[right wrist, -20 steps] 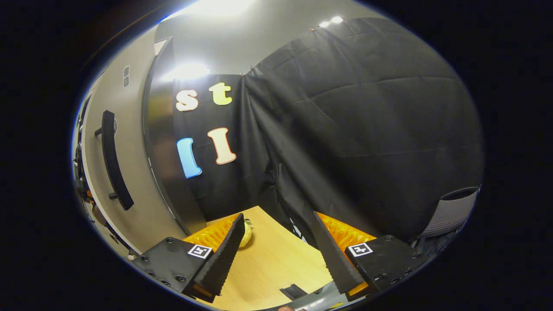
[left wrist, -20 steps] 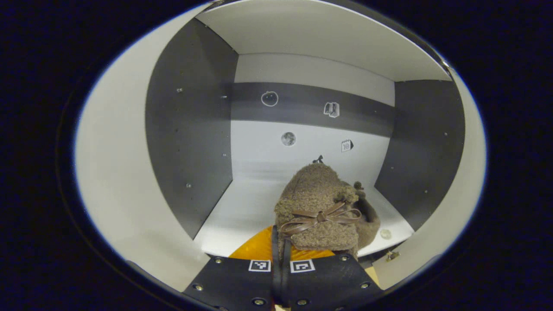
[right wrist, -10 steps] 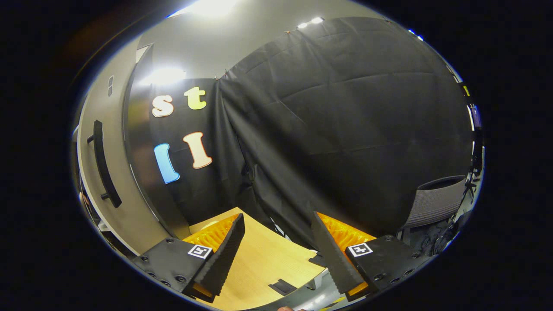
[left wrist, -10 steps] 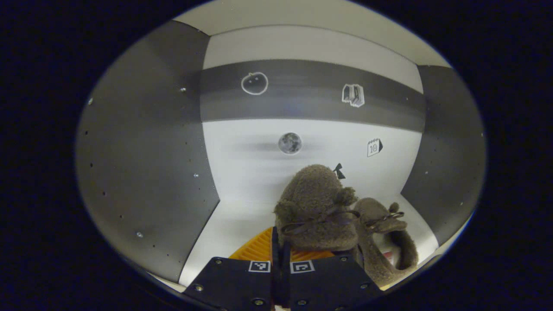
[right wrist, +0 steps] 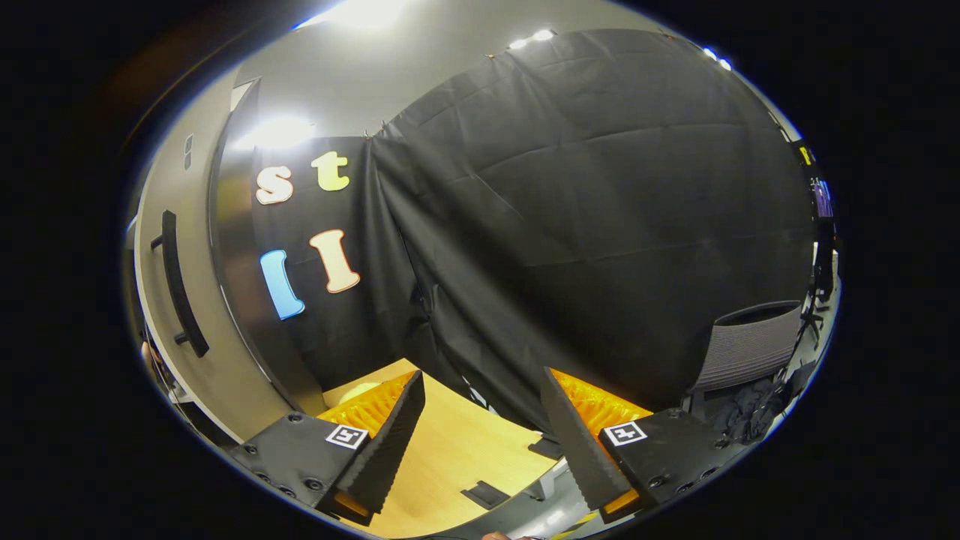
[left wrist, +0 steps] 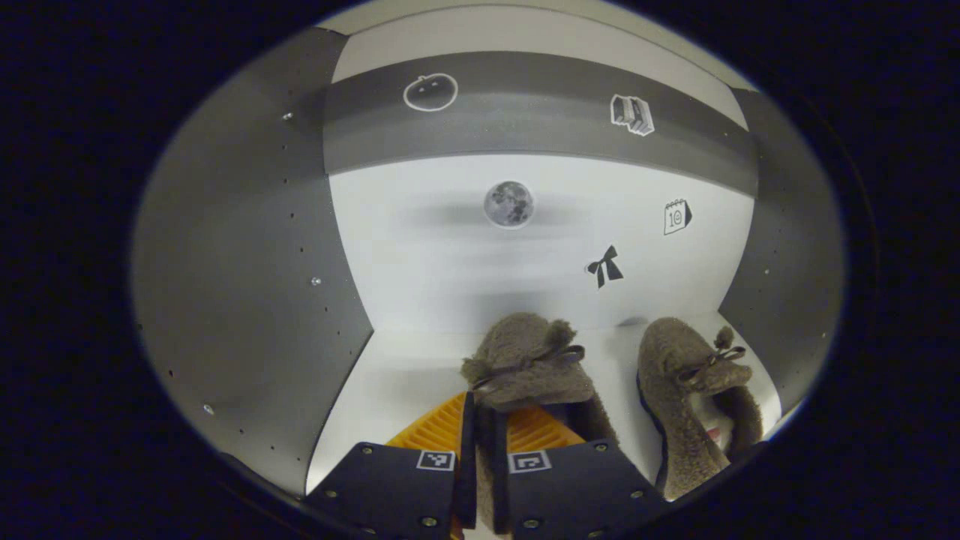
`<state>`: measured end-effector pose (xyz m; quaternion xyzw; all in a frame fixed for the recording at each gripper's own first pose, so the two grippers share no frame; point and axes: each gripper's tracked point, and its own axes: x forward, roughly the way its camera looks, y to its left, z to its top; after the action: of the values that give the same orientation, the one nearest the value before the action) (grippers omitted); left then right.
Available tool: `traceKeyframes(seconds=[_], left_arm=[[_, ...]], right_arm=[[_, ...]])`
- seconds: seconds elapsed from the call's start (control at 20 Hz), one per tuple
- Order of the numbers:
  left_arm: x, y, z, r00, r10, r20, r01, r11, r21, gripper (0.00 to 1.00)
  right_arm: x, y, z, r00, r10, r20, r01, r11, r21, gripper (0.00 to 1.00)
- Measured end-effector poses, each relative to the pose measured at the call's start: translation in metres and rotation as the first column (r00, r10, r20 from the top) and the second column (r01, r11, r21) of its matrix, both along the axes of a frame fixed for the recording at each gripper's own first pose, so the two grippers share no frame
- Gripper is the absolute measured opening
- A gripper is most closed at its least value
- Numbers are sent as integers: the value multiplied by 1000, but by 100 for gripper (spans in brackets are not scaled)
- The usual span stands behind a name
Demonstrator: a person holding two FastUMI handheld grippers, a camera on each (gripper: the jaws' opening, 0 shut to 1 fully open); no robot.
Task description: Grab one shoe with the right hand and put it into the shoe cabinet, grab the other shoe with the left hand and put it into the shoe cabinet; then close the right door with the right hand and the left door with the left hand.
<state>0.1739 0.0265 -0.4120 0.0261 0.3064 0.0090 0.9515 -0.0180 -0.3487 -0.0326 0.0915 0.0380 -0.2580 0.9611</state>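
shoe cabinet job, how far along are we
Done: one shoe already sits inside the cabinet. In hand: the left gripper is shut on the second shoe, low over the shelf floor. Left: release it, then shut both doors; the right door stands open, right gripper open and empty.

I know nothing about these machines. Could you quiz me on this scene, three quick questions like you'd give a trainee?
1. True or false: the left tool is shut on a shoe inside the cabinet.
2. Where does the second shoe lie in the left gripper view? A) on top of the held shoe B) apart from it, to its right C) on the table
3. Fill in: the right tool is ____ and holds nothing, above the table.

Key: 1 true; 2 B; 3 open.
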Motion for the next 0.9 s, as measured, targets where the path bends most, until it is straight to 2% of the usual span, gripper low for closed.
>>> traceKeyframes(seconds=[0.1,0.2,0.25,0.45,0.65,0.9], left_arm=[[-7,-2,3,1000,-27,-6,27,1000,-9,16],[-15,5,12,1000,-30,3,30,999,42,36],[-22,10,21,999,-30,21,29,997,77,41],[-53,0,74,987,-77,145,62,993,101,98],[-105,-14,141,952,-122,282,93,989,116,100],[-184,-30,198,890,-130,437,114,992,62,100]], right_arm=[[4,4,2,1000,19,-2,-19,1000,-5,98],[8,10,7,999,48,-4,-48,999,-19,98],[10,12,10,998,60,-4,-60,998,-25,98],[23,28,23,993,119,18,-118,993,-17,98],[36,42,44,983,182,39,-180,983,-38,98],[52,58,76,965,251,79,-244,966,-79,98]])
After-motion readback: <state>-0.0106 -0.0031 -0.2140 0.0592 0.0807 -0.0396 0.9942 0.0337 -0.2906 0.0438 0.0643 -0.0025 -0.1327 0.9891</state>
